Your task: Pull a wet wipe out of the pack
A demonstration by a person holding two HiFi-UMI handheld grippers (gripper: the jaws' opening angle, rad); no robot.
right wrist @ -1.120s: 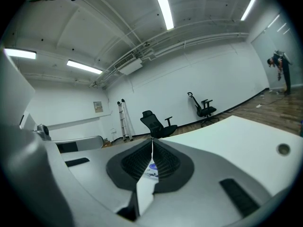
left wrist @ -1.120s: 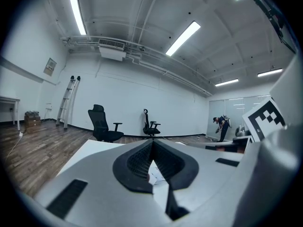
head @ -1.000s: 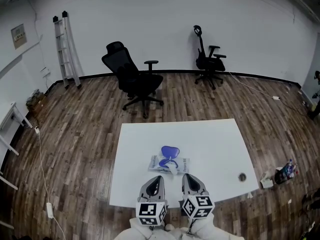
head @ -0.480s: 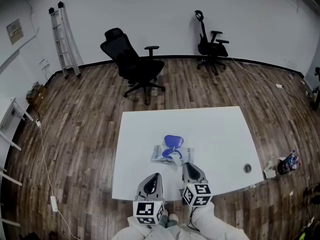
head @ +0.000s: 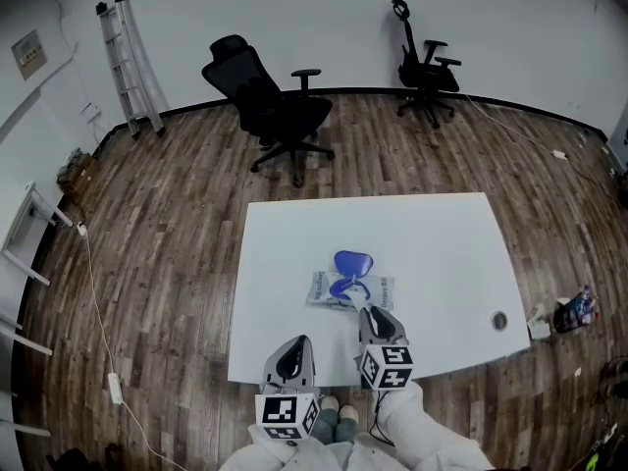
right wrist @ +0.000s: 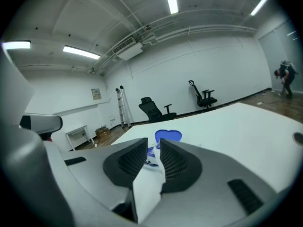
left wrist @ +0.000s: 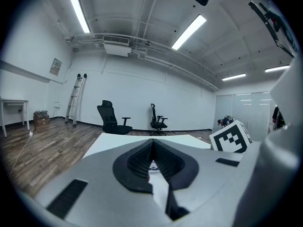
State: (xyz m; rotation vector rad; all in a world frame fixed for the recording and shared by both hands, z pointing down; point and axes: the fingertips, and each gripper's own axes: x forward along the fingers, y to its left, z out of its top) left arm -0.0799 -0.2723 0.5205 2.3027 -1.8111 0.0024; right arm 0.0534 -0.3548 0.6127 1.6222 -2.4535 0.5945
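The wet wipe pack (head: 349, 288) lies flat on the white table (head: 432, 243), its blue lid (head: 353, 261) flipped open on the far side. My right gripper (head: 370, 311) sits just in front of the pack, shut on a white wipe (head: 344, 305). In the right gripper view the wipe (right wrist: 147, 183) hangs pinched between the jaws of the right gripper (right wrist: 152, 145), with the pack (right wrist: 152, 152) and lid (right wrist: 168, 135) just beyond. My left gripper (head: 297, 342) is at the table's near edge, apart from the pack. In its own view the left gripper (left wrist: 152, 144) is shut with nothing in it.
A small round object (head: 499, 320) lies near the table's right front corner. Two black office chairs (head: 280, 116) (head: 427, 67) stand on the wood floor behind the table. A ladder (head: 123, 57) leans on the left wall. Bottles and a box (head: 569, 314) sit on the floor at right.
The left gripper has drawn back from the pack to the table's near edge. The right gripper stays at the pack. The head view has shifted, so the table sits higher in the picture.
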